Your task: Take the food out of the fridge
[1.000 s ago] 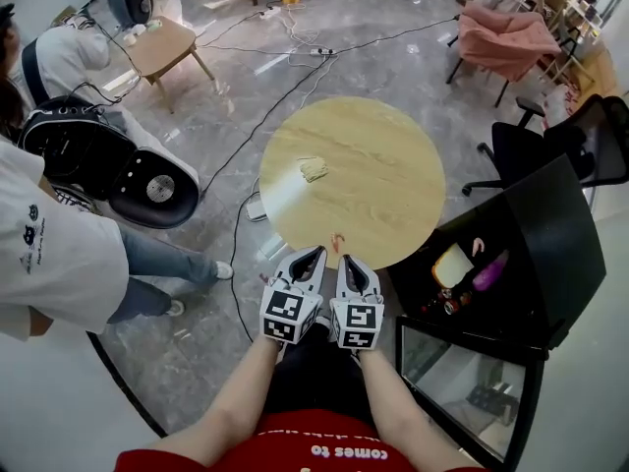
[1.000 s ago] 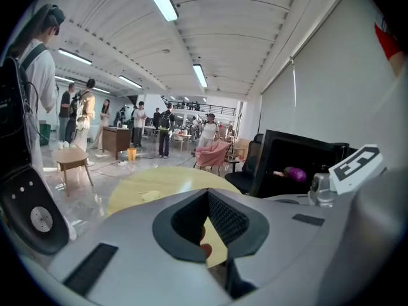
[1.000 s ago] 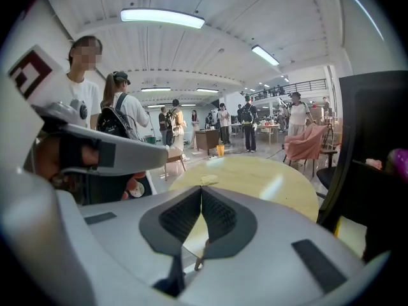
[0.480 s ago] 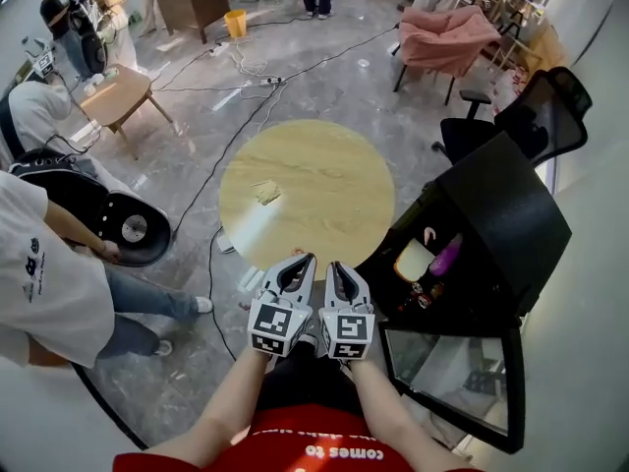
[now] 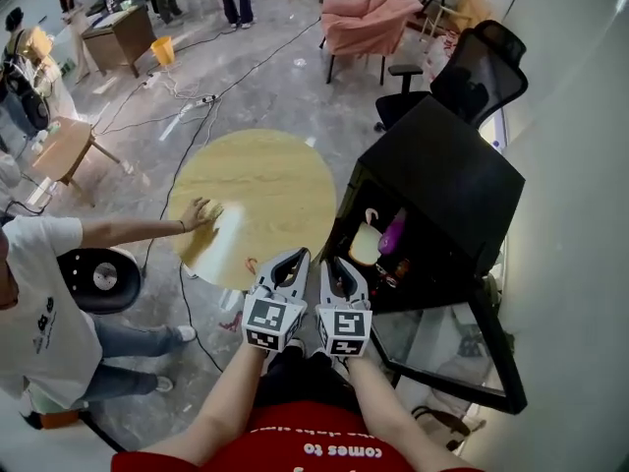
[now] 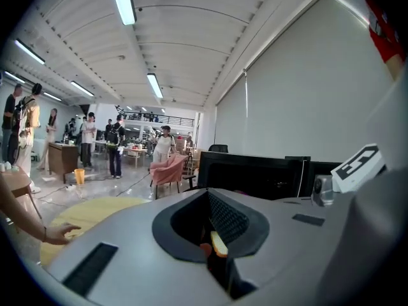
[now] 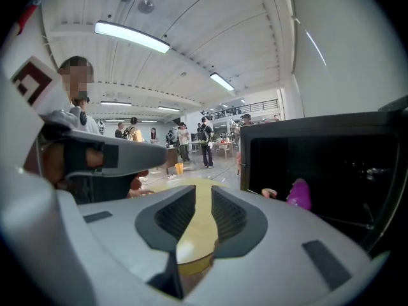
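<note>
The black fridge [image 5: 432, 180] stands open at the right of the head view, its glass door [image 5: 447, 347] swung down and out. Inside lie a pale yellow food item [image 5: 366, 244], a purple one [image 5: 392, 232] and a small pink one [image 5: 371, 214]. The purple item [image 7: 298, 194] also shows in the right gripper view. My right gripper [image 5: 332, 262] hovers just left of the fridge's opening; its jaws have just been opening and stand slightly open [image 7: 203, 190] with nothing between them. Beside it, my left gripper [image 5: 300, 256] looks shut [image 6: 207, 196] and holds nothing I can see.
A round wooden table [image 5: 265, 195] lies ahead of both grippers, with a bystander's hand [image 5: 200, 212] resting on its left side. A black office chair [image 5: 482, 67] and a pink armchair [image 5: 369, 18] stand behind the fridge. Cables run across the floor at the left.
The view has swung right, so the fridge sits nearer the middle. Both grippers have risen and shifted toward it. The right jaws have parted slightly. A bystander's hand now rests on the table.
</note>
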Available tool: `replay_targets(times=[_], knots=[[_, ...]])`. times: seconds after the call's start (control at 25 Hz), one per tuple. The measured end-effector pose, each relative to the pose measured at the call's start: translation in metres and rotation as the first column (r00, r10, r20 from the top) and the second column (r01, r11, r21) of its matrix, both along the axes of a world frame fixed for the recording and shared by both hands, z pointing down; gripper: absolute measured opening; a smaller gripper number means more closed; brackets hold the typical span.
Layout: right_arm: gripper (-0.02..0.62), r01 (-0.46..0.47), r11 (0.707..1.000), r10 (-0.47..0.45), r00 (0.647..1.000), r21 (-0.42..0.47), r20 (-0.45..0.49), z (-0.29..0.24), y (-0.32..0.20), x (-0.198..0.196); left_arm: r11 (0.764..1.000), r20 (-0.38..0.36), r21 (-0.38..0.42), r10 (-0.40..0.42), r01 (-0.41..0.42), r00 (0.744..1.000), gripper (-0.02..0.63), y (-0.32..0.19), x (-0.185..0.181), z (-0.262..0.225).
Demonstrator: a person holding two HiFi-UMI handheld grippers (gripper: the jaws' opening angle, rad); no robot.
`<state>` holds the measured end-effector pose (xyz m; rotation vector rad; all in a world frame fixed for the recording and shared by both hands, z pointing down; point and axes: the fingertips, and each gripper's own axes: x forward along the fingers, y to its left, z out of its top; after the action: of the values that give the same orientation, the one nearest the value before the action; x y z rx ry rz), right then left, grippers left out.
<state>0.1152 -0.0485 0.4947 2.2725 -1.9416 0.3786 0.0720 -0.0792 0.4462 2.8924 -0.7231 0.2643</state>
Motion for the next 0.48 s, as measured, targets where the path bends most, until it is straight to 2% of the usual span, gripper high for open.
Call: replay_targets(times=[0.24,0.48], knots=[[0.106,-0.109,0.993,0.109,0.994,-0.033,-0.003,0.003,0.016,0.046,0.998,0.003,0.001,0.069,-0.069,0.998,0.003,0.015,0.033,0.002],[0.114,-0.193,0.978,0.192,0.981,-0.081,-0.021,0.008,0.009,0.073,0.994,0.008,0.0,0.107,-0.107,0.994,0.003,0.016,0.047,0.003]])
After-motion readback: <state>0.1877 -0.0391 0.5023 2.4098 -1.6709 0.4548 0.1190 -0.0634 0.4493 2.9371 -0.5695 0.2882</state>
